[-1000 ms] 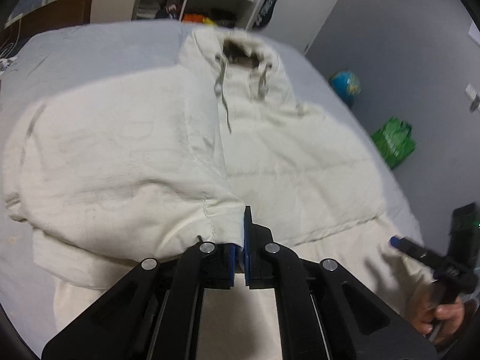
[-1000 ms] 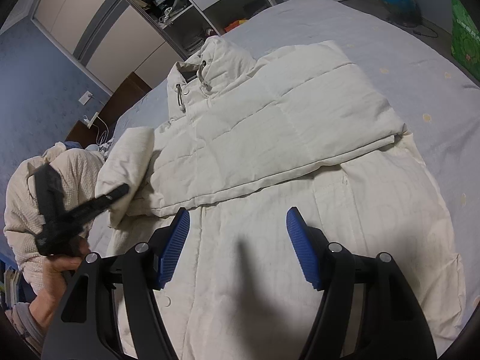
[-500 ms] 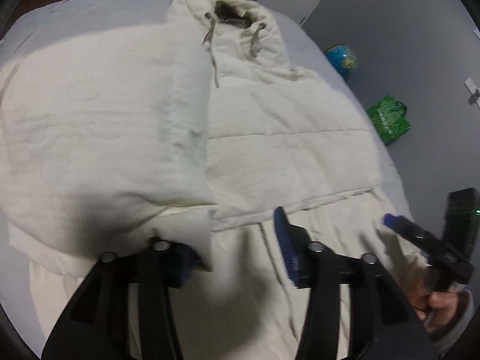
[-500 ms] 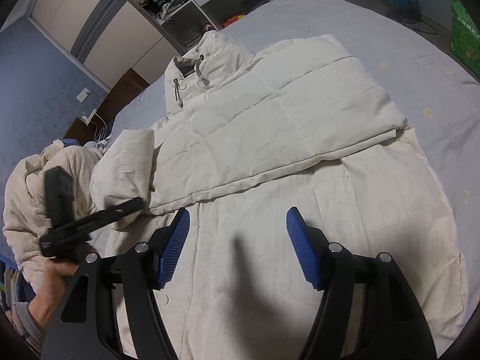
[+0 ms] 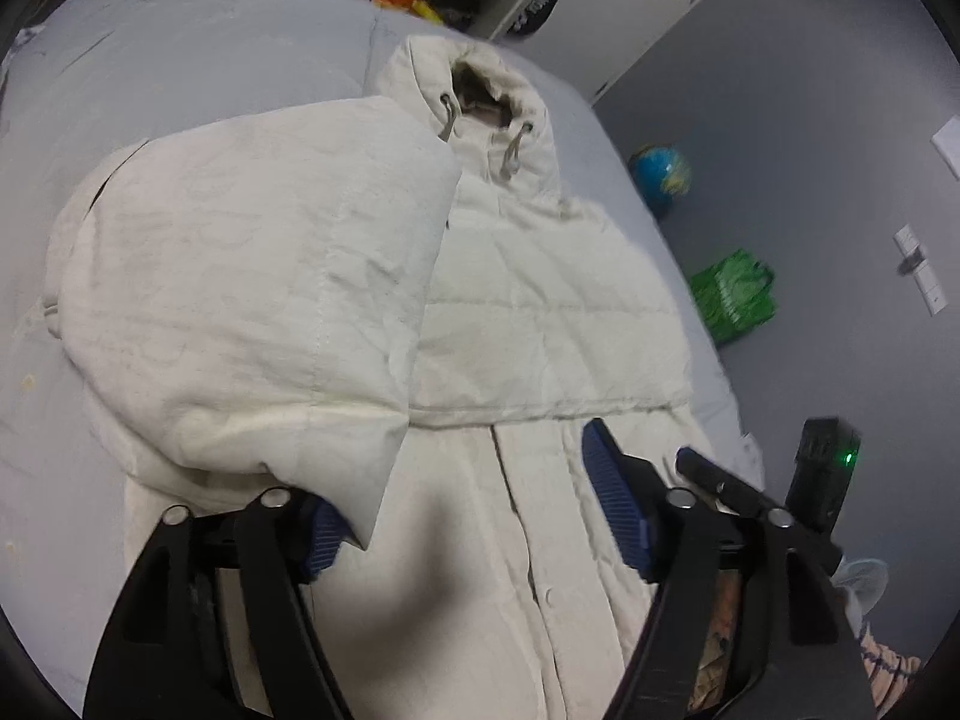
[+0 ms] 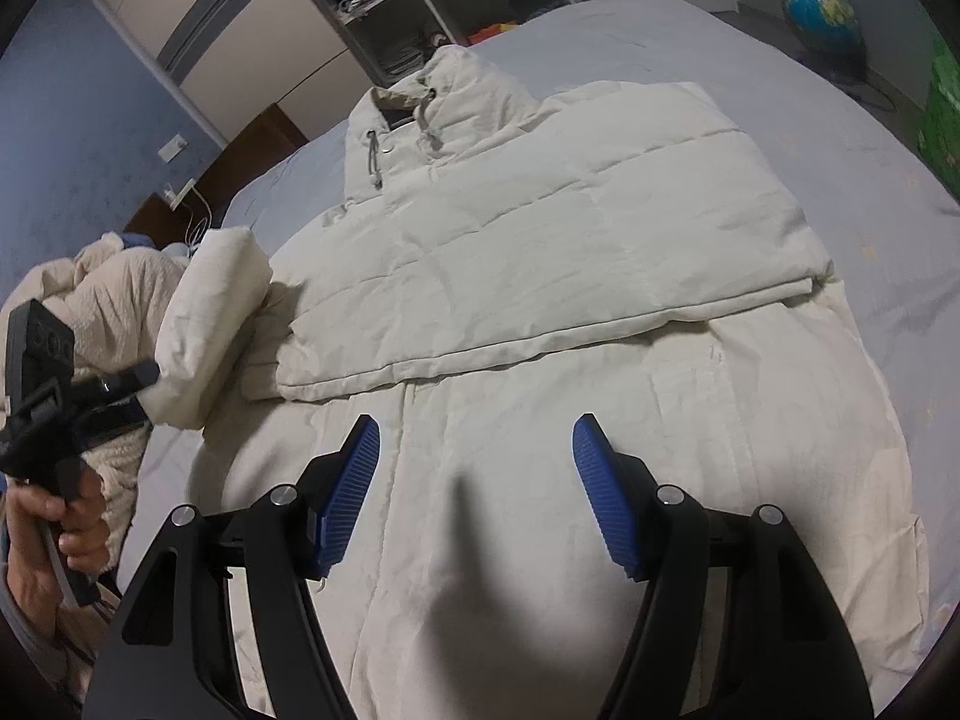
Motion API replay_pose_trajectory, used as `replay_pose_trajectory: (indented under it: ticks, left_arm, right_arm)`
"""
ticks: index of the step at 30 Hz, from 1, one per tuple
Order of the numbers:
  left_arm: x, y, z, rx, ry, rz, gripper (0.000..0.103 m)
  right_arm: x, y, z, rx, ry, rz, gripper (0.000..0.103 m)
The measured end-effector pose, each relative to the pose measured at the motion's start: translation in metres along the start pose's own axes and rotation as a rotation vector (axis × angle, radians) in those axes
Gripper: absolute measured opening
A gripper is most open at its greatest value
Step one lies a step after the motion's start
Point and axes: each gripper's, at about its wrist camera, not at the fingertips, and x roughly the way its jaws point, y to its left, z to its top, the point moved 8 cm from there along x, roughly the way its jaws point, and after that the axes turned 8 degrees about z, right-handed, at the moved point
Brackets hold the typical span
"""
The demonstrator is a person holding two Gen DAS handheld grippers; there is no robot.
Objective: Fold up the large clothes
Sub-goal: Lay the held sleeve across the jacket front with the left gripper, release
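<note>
A cream puffer jacket (image 5: pixel 540 312) lies face up on the grey bed (image 5: pixel 180 60), collar at the far end. Its right sleeve is folded flat across the chest (image 6: pixel 540 252). Its left sleeve (image 5: pixel 252 300) lies puffed and folded inward, its cuff corner draped over my left gripper's left pad. My left gripper (image 5: pixel 474 510) is open above the jacket's lower front. My right gripper (image 6: pixel 474 498) is open and empty above the jacket's lower front, and also shows in the left wrist view (image 5: pixel 738 486).
A globe (image 5: pixel 660 171) and a green bag (image 5: pixel 732 294) stand on the floor right of the bed. Shelves and cupboards (image 6: pixel 420 0) stand beyond the bed's far end. A crumpled cream blanket (image 6: pixel 114 294) lies at the bed's left side.
My left gripper was shut on the left sleeve's cuff; it has opened and let the sleeve drop folded inward. My right gripper has stayed open and barely moved.
</note>
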Motion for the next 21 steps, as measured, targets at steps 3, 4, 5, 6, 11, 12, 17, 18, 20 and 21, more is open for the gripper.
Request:
replay_pose_trajectory:
  ticks: [3,4,5,6,11,12,17,18,20,21]
  left_arm:
    - [0.014,0.010,0.001,-0.068,0.021,-0.024,0.053]
    - [0.017,0.009,0.002,-0.072,0.021,-0.031,0.042]
    - [0.020,0.006,0.004,-0.065,0.018,-0.035,0.037]
    - [0.022,-0.001,0.008,-0.038,0.000,-0.030,0.027]
    - [0.023,-0.026,0.024,0.019,-0.085,-0.026,0.019]
    - [0.025,-0.034,0.027,0.025,-0.100,-0.032,0.019]
    - [0.037,-0.059,0.032,0.076,-0.115,-0.042,0.019]
    - [0.046,-0.065,0.029,0.101,-0.102,-0.034,0.019]
    - [0.064,-0.070,0.021,0.145,-0.061,-0.005,0.020]
    - [0.075,-0.070,0.017,0.165,-0.034,0.018,0.023]
  right_arm:
    - [0.000,0.004,-0.002,-0.010,0.005,-0.002,0.063]
    - [0.000,0.004,-0.002,-0.010,0.006,-0.002,0.063]
    - [-0.001,0.003,-0.002,-0.008,0.006,-0.003,0.063]
    - [-0.002,0.002,-0.002,-0.002,0.002,-0.002,0.063]
    - [-0.005,-0.001,0.000,0.029,-0.013,0.014,0.063]
    - [-0.006,-0.002,0.000,0.035,-0.016,0.019,0.063]
    - [-0.009,-0.004,0.002,0.059,-0.029,0.034,0.063]
    - [-0.009,-0.006,0.002,0.068,-0.032,0.038,0.063]
    - [-0.008,-0.007,0.003,0.077,-0.033,0.039,0.063]
    - [-0.008,-0.008,0.003,0.081,-0.032,0.039,0.063]
